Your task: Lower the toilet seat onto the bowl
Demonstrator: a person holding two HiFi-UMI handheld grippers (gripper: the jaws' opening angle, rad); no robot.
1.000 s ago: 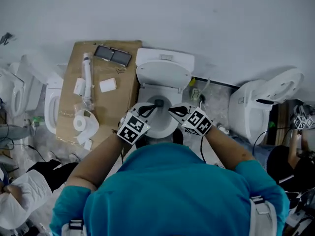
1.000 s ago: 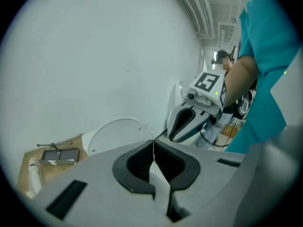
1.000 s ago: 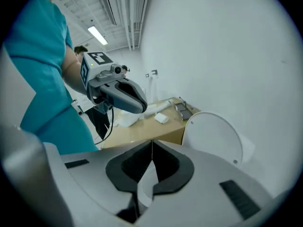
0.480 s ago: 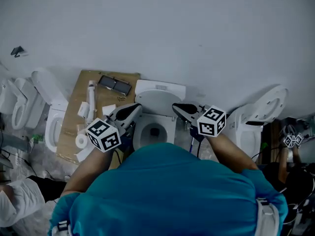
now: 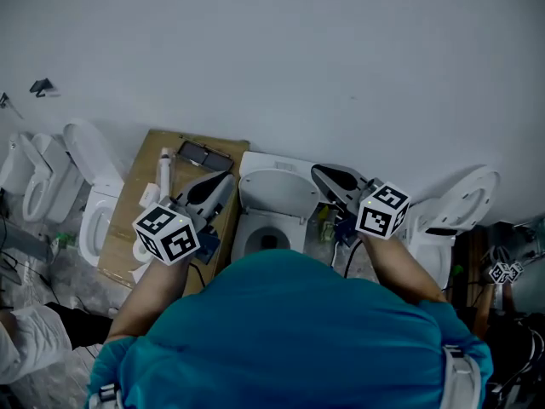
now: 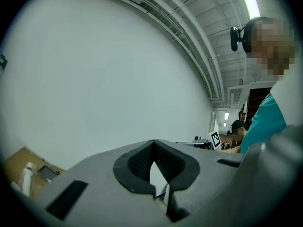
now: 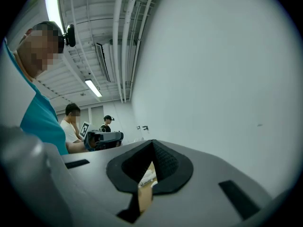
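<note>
Industrial hall: toilets (image 5: 277, 192) lining wall (image 5: 298, 58), exposed ceiling pipes (image 7: 124, 41).

The toilet (image 5: 277, 192) is white against a pale grey-white wall (image 5: 298, 58). At its 9 o'clock lies a brown cardboard sheet (image 5: 123, 216). The person's shirt (image 5: 289, 331) is teal. The left gripper (image 5: 223, 180) and right gripper (image 5: 319, 174) are grey with black-lined jaws, and each bears a cube of black-and-white square markers.

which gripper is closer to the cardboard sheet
Left. The left gripper sits over the right edge of the cardboard sheet; the right gripper is across the toilet from it.
</note>
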